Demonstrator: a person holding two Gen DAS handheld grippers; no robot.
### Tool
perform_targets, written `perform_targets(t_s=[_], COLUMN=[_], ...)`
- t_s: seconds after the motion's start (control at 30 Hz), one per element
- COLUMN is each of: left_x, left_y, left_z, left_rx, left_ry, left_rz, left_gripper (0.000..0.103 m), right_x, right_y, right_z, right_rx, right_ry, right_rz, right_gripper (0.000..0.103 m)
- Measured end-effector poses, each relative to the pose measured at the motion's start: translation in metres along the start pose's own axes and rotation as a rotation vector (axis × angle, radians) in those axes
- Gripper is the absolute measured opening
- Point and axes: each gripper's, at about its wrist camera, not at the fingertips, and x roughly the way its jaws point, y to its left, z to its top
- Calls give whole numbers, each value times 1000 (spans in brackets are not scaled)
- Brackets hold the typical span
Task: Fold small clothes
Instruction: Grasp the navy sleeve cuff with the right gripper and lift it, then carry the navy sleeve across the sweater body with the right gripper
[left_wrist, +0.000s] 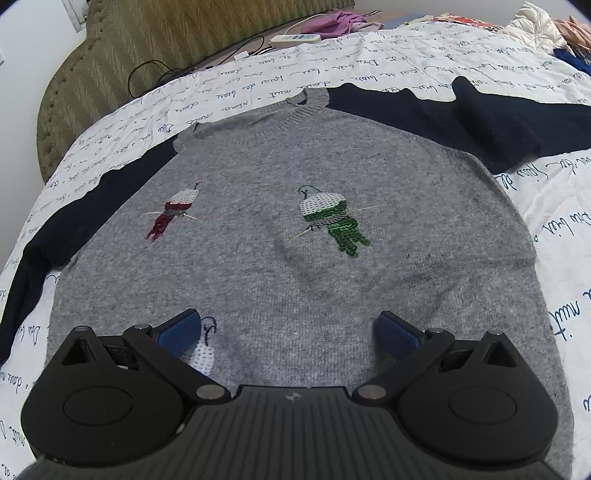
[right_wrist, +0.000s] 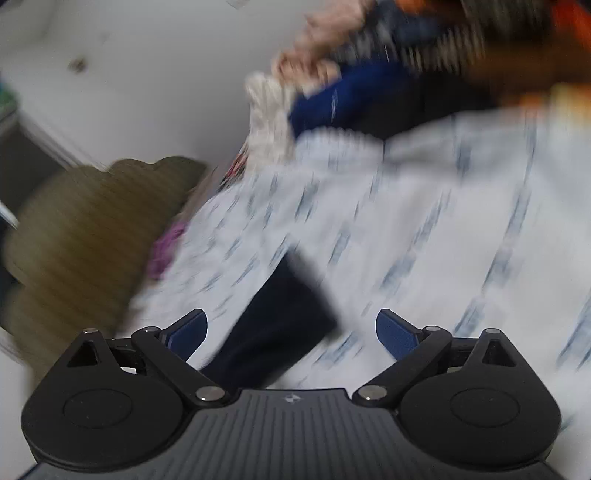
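Note:
A small grey sweater (left_wrist: 295, 280) with navy sleeves lies flat, front up, on a white bedspread (left_wrist: 258, 81) printed with script. Sequin birds in red (left_wrist: 173, 210) and green (left_wrist: 332, 221) decorate its chest. My left gripper (left_wrist: 290, 332) hovers open over the sweater's lower hem, nothing between its blue pads. The right wrist view is blurred. There my right gripper (right_wrist: 291, 332) stands open above the end of a navy sleeve (right_wrist: 277, 325), which lies flat on the bedspread (right_wrist: 443, 240) between the spread fingers, untouched by the pads.
An olive padded headboard (left_wrist: 110, 74) rises behind the bed. A white remote (left_wrist: 295, 38), a black cable (left_wrist: 155, 74) and purple cloth (left_wrist: 343, 20) lie by it. A pile of mixed clothes (right_wrist: 388, 81) sits at the bed's far right corner.

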Motion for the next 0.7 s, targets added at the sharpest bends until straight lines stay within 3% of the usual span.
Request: perform_targets(t_s=[0.07, 0.23, 0.3, 0.33, 0.37, 0.47, 0.7], left_x=[0, -3, -6, -7, -7, -7, -6], left_y=[-2, 1, 4, 7, 10, 21, 58], left_z=[0, 2, 4, 5, 6, 9, 15], left_rx=[5, 1, -4, -8, -13, -31, -143], left_ry=[-2, 5, -6, -10, -12, -10, -20], left_rz=[2, 5, 18, 25, 29, 29, -23], left_gripper=[103, 103, 103, 103, 103, 103, 103], right_x=[16, 50, 63, 69, 72, 65, 10], right_y=[-1, 16, 20, 20, 17, 22, 52], right_z=[-4, 5, 13, 16, 19, 26, 45], right_rx=[32, 15, -4, 0, 17, -36, -227], right_ry=[-1, -138, -147, -134, -128, -156, -325], right_rz=[-26, -37, -65, -81, -88, -97, -193], right_gripper=[99, 97, 63, 19, 9, 9, 9])
